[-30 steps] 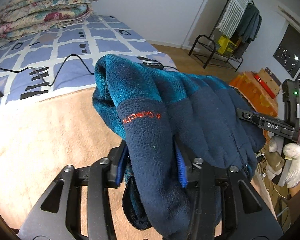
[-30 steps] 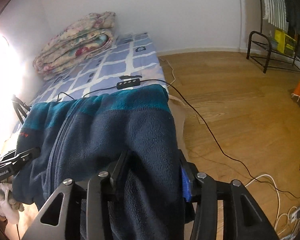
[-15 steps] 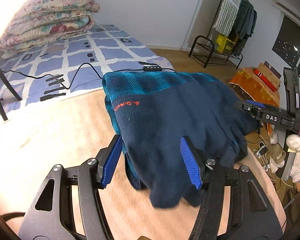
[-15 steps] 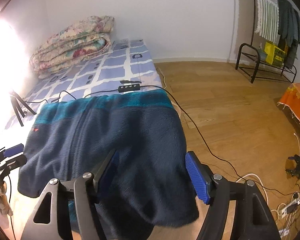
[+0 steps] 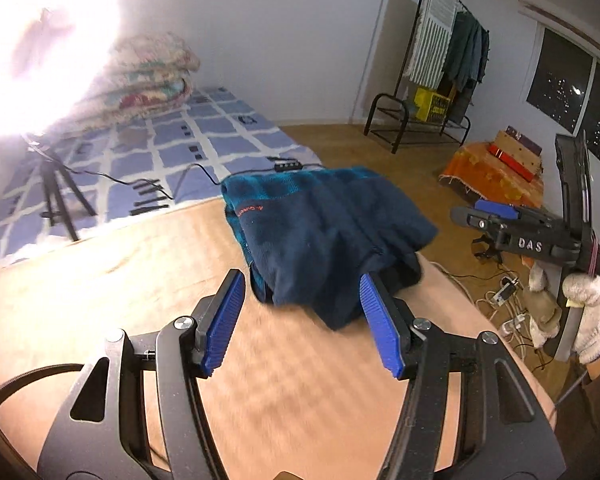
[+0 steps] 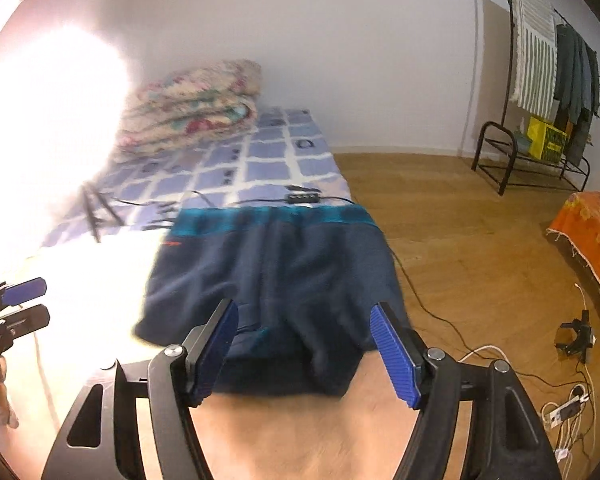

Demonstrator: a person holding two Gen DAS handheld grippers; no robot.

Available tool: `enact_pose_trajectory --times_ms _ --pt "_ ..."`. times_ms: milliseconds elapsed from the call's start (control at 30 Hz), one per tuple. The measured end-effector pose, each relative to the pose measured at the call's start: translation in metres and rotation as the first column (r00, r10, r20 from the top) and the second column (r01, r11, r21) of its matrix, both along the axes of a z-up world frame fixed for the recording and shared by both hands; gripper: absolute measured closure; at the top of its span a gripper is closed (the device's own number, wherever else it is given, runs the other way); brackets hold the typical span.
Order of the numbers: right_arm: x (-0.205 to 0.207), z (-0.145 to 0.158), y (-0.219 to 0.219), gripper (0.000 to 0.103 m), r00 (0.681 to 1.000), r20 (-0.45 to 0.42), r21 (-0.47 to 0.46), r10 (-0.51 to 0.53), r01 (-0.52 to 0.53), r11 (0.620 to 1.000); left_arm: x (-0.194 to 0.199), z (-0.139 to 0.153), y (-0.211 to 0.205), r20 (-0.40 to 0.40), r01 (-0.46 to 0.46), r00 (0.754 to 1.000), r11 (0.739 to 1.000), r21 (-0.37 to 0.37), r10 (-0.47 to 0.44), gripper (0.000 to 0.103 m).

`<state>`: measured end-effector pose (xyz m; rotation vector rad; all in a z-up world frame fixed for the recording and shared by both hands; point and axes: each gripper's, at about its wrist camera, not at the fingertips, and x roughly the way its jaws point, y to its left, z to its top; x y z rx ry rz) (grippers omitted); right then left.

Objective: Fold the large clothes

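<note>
A navy and teal fleece jacket [image 5: 320, 232] lies folded in a thick bundle on the tan surface [image 5: 140, 272]; it also shows in the right wrist view [image 6: 276, 272]. My left gripper [image 5: 302, 320] is open and empty, just short of the bundle's near edge. My right gripper [image 6: 310, 354] is open and empty, its blue pads on either side of the near edge without gripping it. The right gripper also shows in the left wrist view [image 5: 484, 216], and the left gripper in the right wrist view [image 6: 20, 300].
A blue checked mattress [image 5: 172, 148] with a folded floral quilt [image 5: 152, 76], a tripod [image 5: 56, 196] and a cable lies beyond. A bright lamp glares at upper left. A clothes rack [image 5: 440, 80], an orange cloth [image 5: 496, 176] and floor cables [image 6: 560, 400] are at right.
Both grippers have opened and let go of the fleece jacket, which dropped onto the tan surface as a folded bundle. Both grippers have pulled back and risen from it.
</note>
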<state>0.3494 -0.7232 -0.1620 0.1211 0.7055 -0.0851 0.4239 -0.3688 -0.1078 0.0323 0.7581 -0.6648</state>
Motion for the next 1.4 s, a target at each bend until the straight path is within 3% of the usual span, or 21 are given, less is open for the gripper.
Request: enact_pose_trajectory --times_ms 167,267,400,600,700,800,1033,1400 --pt "-0.056 0.036 0.042 0.025 0.999 0.02 -0.019 0.05 -0.05 0.999 -0.061 0.04 0.035 0.031 -0.007 0.999 1.0 0.011 0.007 0.041" --pt "-0.09 0.053 0.063 0.018 0.995 0.043 -0.025 0.089 -0.088 0.996 -0.097 0.058 0.053 0.043 -0.005 0.999 1.0 0.02 0.005 0.033" --pt "-0.137 0.073 0.092 0.017 0.994 0.06 -0.021 0.09 -0.089 0.996 -0.15 0.079 0.073 0.09 0.009 0.996 0.999 0.04 -0.013 0.027" --pt "-0.193 0.094 0.124 0.016 0.992 0.098 -0.064 0.081 -0.075 0.995 -0.217 0.093 0.095 0.13 0.013 0.991 0.998 0.066 -0.022 0.021" --pt "-0.218 0.099 0.139 0.007 0.99 0.115 -0.076 0.079 -0.071 0.995 -0.245 0.094 0.103 0.126 0.013 0.992 0.998 0.065 -0.022 0.02" --pt "-0.241 0.099 0.149 0.004 0.989 0.138 -0.063 0.059 -0.051 0.997 -0.266 0.093 0.109 0.129 0.006 0.991 0.998 0.057 -0.013 0.014" --pt "-0.28 0.091 0.166 0.0 0.985 0.172 -0.059 0.035 -0.025 0.998 -0.301 0.086 0.121 0.131 -0.021 0.991 0.999 0.037 0.016 0.012" --pt "-0.293 0.08 0.177 0.0 0.979 0.203 -0.074 0.028 -0.013 0.997 -0.316 0.081 0.128 0.21 -0.107 0.974 0.989 0.1 0.084 0.0"
